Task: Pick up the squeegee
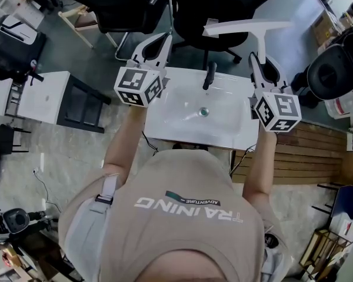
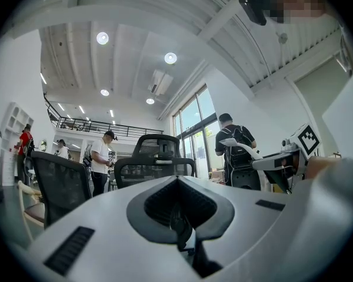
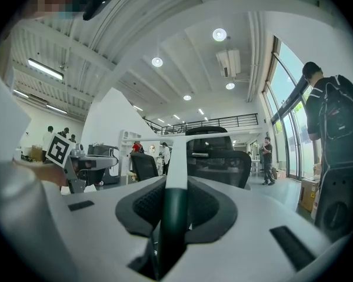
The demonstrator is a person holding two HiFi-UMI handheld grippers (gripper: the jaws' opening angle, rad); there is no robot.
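Note:
The squeegee (image 1: 247, 27) has a long white blade on a white stem and a dark green handle (image 3: 174, 213). My right gripper (image 1: 257, 57) is shut on that handle and holds the squeegee level above the far right corner of the white sink (image 1: 223, 129), with the blade out past the sink's back edge. In the right gripper view the stem (image 3: 177, 157) runs straight out between the jaws of my right gripper (image 3: 176, 184). My left gripper (image 1: 163, 39) hangs level over the sink's far left corner, jaws together and empty. Its own view shows my left gripper (image 2: 177, 178) with nothing in it.
A dark faucet (image 1: 209, 75) stands at the sink's back edge, and a drain (image 1: 203, 111) sits mid-basin. Black office chairs (image 1: 217, 10) stand just behind the sink. A white cabinet (image 1: 44, 97) is to the left and wooden boards (image 1: 306, 154) lie to the right. People stand further off.

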